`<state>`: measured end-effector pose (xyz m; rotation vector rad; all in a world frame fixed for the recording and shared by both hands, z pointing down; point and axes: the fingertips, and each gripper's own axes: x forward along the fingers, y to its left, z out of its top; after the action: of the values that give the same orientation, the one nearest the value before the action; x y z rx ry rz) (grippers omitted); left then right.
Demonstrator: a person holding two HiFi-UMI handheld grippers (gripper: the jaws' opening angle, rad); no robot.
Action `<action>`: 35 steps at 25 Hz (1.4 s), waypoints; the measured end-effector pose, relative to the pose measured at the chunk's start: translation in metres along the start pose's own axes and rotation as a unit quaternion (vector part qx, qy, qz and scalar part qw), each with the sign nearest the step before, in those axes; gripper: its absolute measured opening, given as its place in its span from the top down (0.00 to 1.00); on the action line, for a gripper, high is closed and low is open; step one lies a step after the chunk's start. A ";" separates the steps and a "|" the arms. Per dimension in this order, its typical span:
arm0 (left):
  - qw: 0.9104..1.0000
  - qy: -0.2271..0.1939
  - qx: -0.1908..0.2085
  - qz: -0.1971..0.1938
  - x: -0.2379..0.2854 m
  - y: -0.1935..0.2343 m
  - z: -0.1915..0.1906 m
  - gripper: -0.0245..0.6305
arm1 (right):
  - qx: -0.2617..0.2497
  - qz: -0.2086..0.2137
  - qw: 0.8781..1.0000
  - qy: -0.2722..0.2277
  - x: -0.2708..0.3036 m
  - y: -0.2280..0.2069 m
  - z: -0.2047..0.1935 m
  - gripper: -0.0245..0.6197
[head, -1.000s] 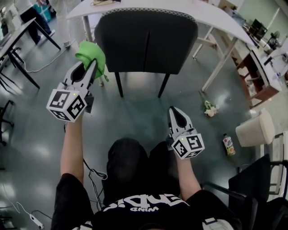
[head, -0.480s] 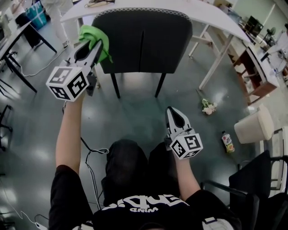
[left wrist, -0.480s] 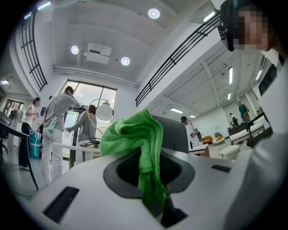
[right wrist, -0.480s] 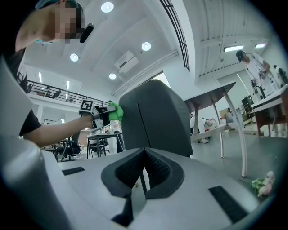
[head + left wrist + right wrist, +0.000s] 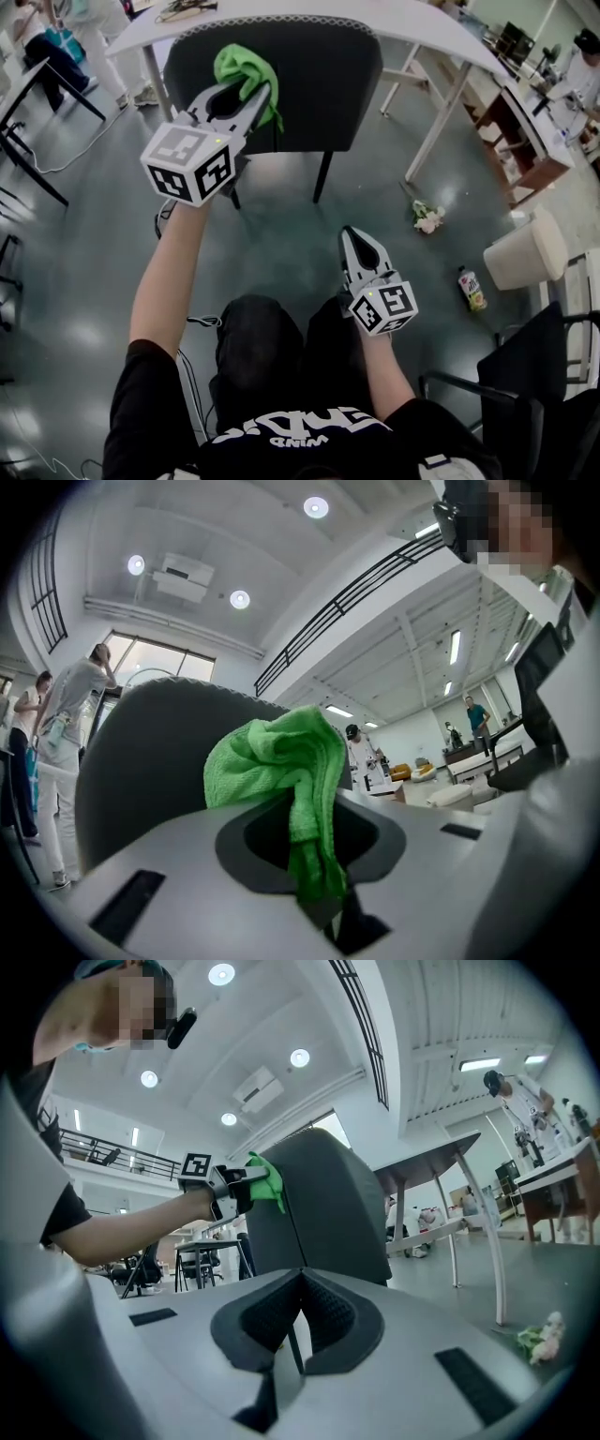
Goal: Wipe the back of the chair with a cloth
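The left gripper (image 5: 251, 94) has its 2 jaws clamped on a green cloth (image 5: 242, 66), which bunches out past the tips against the upper left of the dark chair back (image 5: 323, 84). The right gripper (image 5: 350, 236) hangs low near the person's knees, jaws together on nothing. A white table (image 5: 281, 13) stands beyond; a bottle (image 5: 472, 289) lies on the floor at right.

The person wears a black short-sleeved T-shirt (image 5: 281, 455) with white lettering across the chest and dark trousers (image 5: 258, 342), while the light grey left gripper (image 5: 251, 92) and right gripper (image 5: 350, 234) each have black-lined jaws and a white cube (image 5: 187, 161) of black square markers with a small green light.
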<state>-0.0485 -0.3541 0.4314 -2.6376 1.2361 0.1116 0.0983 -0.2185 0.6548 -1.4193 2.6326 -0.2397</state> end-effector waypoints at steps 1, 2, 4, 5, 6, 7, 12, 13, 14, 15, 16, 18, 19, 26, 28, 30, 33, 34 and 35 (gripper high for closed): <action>1.000 0.002 0.001 -0.005 0.006 -0.006 -0.002 0.86 | 0.000 -0.001 1.000 -0.001 0.000 0.000 0.000 0.97; 1.000 0.003 0.002 -0.008 0.012 -0.012 -0.003 0.86 | 0.001 -0.002 1.000 -0.002 0.000 -0.001 0.000 0.97; 1.000 0.002 0.001 -0.010 0.020 -0.020 -0.004 0.86 | 0.002 -0.003 1.000 -0.004 0.000 0.000 0.000 0.97; 1.000 0.002 0.000 -0.013 0.023 -0.024 -0.004 0.86 | 0.002 -0.002 1.000 -0.004 0.000 0.001 -0.001 0.97; 1.000 0.003 -0.001 -0.018 0.027 -0.028 -0.005 0.86 | 0.003 -0.002 1.000 -0.004 0.000 0.001 -0.001 0.97; 1.000 0.006 -0.003 -0.026 0.032 -0.033 -0.006 0.86 | 0.004 -0.002 1.000 -0.004 0.001 0.002 -0.001 0.97; 0.997 0.031 0.005 -0.065 0.068 -0.068 -0.025 0.86 | 0.004 -0.004 1.000 -0.002 0.001 0.001 -0.001 0.97; 0.997 0.033 0.007 -0.073 0.074 -0.076 -0.029 0.86 | 0.004 -0.005 1.000 -0.003 0.000 0.001 -0.001 0.97; 0.996 0.033 0.006 -0.080 0.079 -0.084 -0.032 0.86 | 0.004 -0.005 1.000 -0.003 -0.001 0.000 -0.001 0.97; 0.996 0.033 0.004 -0.087 0.084 -0.091 -0.035 0.86 | 0.004 -0.005 1.000 -0.004 -0.001 -0.001 0.000 0.97; 0.995 0.033 0.000 -0.094 0.088 -0.097 -0.038 0.86 | 0.005 -0.006 1.000 -0.005 -0.001 -0.003 0.000 0.97; 0.994 0.032 -0.003 -0.107 0.092 -0.108 -0.042 0.86 | 0.005 -0.010 1.000 -0.006 -0.002 -0.005 0.000 0.97; 0.993 0.031 -0.003 -0.111 0.091 -0.112 -0.044 0.86 | 0.005 -0.011 1.000 -0.007 -0.002 -0.006 0.000 0.97; 0.995 0.039 0.011 -0.095 0.061 -0.097 -0.061 0.86 | 0.007 -0.013 1.000 -0.005 -0.006 -0.011 -0.006 0.97; 0.996 0.040 0.013 -0.079 0.046 -0.085 -0.066 0.86 | 0.007 -0.010 1.000 -0.002 -0.005 -0.011 -0.008 0.97; 0.997 0.041 0.011 -0.059 0.028 -0.070 -0.071 0.86 | 0.007 -0.005 1.000 0.003 -0.005 -0.010 -0.011 0.97; 0.999 0.045 0.007 -0.022 -0.005 -0.042 -0.079 0.86 | 0.006 0.002 1.000 0.007 -0.002 -0.007 -0.013 0.97; 0.999 0.048 0.006 -0.007 -0.017 -0.031 -0.082 0.86 | 0.006 0.004 1.000 0.007 -0.002 -0.006 -0.014 0.97; 0.999 0.051 0.006 0.008 -0.029 -0.019 -0.085 0.86 | 0.006 0.006 1.000 0.008 -0.001 -0.005 -0.014 0.97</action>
<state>-0.0551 -0.3403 0.5218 -2.6533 1.2863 -0.0276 0.1003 -0.2199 0.6701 -1.4038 2.6462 -0.2651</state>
